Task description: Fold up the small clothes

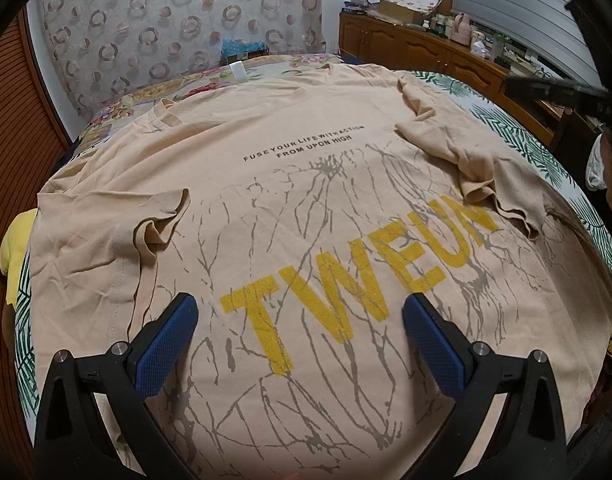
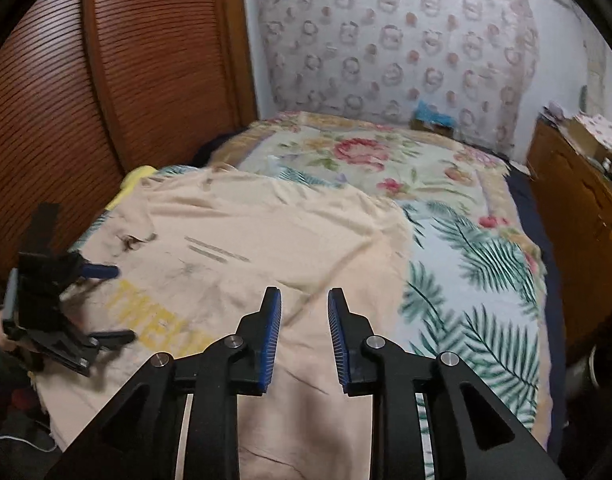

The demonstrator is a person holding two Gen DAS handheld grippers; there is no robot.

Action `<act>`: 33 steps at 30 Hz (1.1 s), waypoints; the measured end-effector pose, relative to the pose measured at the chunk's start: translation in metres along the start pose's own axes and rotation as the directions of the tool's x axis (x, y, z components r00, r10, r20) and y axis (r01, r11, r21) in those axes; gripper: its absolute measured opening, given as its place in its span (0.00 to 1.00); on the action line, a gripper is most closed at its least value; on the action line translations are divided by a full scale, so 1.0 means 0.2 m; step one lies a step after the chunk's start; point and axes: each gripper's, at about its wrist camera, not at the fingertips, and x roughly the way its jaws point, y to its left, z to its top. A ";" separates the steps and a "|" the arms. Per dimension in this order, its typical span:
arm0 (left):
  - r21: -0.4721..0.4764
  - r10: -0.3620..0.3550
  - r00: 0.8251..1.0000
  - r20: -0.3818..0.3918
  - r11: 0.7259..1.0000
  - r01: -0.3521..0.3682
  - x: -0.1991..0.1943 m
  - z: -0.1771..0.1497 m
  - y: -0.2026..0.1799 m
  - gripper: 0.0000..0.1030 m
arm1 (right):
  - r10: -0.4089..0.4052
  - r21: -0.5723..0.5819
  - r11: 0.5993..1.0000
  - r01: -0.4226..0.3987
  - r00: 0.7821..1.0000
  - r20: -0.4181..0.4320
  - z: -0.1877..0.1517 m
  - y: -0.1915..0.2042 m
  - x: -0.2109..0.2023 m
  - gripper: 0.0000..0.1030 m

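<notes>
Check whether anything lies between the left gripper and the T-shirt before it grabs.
Nothing visible does. The left gripper hangs with open jaws right above the peach T-shirt, which lies spread on the bed. Both sleeves are already folded inward.

You are working in a home bedroom: a bed (image 2: 477,248) wearing floral and palm-print bedding, a slatted wooden wardrobe (image 2: 106,80), and a cluttered wooden sideboard (image 1: 425,46).

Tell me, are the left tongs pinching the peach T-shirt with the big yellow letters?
No, the left tongs hang wide open above the peach cotton T-shirt, their blue pads far apart with nothing between them.
</notes>
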 end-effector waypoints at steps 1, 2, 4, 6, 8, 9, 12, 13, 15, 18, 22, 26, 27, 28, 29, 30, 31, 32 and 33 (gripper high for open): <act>0.000 0.000 1.000 0.000 1.000 0.000 0.00 0.00 0.00 1.00 | -0.002 0.007 1.000 0.002 1.000 -0.009 0.00 0.01 0.02 0.24; 0.000 0.000 1.000 0.000 1.000 0.000 0.00 0.00 0.00 1.00 | -0.004 0.016 1.000 0.004 1.000 -0.022 -0.01 0.01 0.04 0.24; 0.000 0.000 1.000 0.000 1.000 0.000 0.00 0.00 0.00 1.00 | -0.003 0.023 1.000 0.004 0.999 -0.046 0.00 0.02 0.10 0.24; 0.000 0.000 1.000 0.001 1.000 0.000 0.00 0.00 0.00 1.00 | 0.000 0.020 1.000 0.001 0.997 -0.082 0.00 0.03 0.17 0.24; 0.001 -0.001 1.000 0.001 1.000 0.001 0.00 0.00 0.00 1.00 | 0.006 0.007 1.000 -0.006 0.994 -0.107 0.00 0.06 0.23 0.24; 0.001 -0.001 1.000 0.001 1.000 0.001 0.00 0.00 0.00 1.00 | 0.013 -0.003 1.000 -0.013 0.993 -0.121 0.01 0.09 0.27 0.24; 0.000 -0.001 1.000 0.001 1.000 0.001 0.00 0.00 0.00 1.00 | 0.029 -0.027 0.999 -0.033 0.989 -0.144 0.05 0.16 0.35 0.24; 0.000 -0.001 1.000 0.001 1.000 0.001 0.00 0.00 0.00 1.00 | 0.033 -0.033 0.999 -0.038 0.988 -0.149 0.06 0.17 0.39 0.24; 0.000 -0.001 1.000 0.001 1.000 0.001 0.00 0.00 0.00 1.00 | 0.047 -0.045 0.998 -0.054 0.987 -0.154 0.11 0.22 0.45 0.24; 0.000 -0.001 1.000 0.001 1.000 0.001 0.00 0.00 0.00 1.00 | 0.091 -0.054 0.994 -0.099 0.986 -0.137 0.20 0.29 0.49 0.24; 0.000 -0.001 1.000 0.001 1.000 0.001 0.00 0.00 0.00 1.00 | 0.152 -0.063 0.985 -0.158 0.984 -0.094 0.25 0.35 0.46 0.24; 0.000 -0.001 1.000 0.001 1.000 0.001 0.00 0.00 0.00 1.00 | 0.127 -0.086 0.987 -0.135 0.988 -0.088 0.22 0.36 0.42 0.24; 0.000 -0.001 1.000 0.001 1.000 0.001 0.00 0.00 0.00 1.00 | 0.120 -0.088 0.988 -0.128 0.989 -0.091 0.20 0.35 0.41 0.24; 0.000 -0.001 1.000 0.001 1.000 0.001 0.00 0.00 0.00 1.00 | 0.114 -0.089 0.988 -0.123 0.989 -0.093 0.19 0.35 0.41 0.24; 0.000 -0.002 1.000 0.001 1.000 0.002 0.00 0.00 0.00 1.00 | 0.109 -0.090 0.989 -0.117 0.990 -0.093 0.18 0.35 0.40 0.24; 0.000 -0.001 1.000 0.001 1.000 0.001 0.00 0.00 0.00 1.00 | 0.105 -0.092 0.989 -0.113 0.990 -0.093 0.18 0.35 0.38 0.24; 0.000 -0.002 1.000 0.001 1.000 0.001 0.00 0.00 0.00 1.00 | 0.101 -0.092 0.990 -0.109 0.991 -0.090 0.14 0.35 0.35 0.24; 0.000 -0.002 1.000 0.002 1.000 0.002 0.00 0.00 0.00 1.00 | 0.096 -0.091 0.990 -0.103 0.992 -0.087 0.13 0.35 0.34 0.24; 0.001 -0.001 1.000 0.002 1.000 0.001 0.00 0.00 0.00 1.00 | 0.093 -0.089 0.991 -0.101 0.992 -0.086 0.13 0.33 0.34 0.24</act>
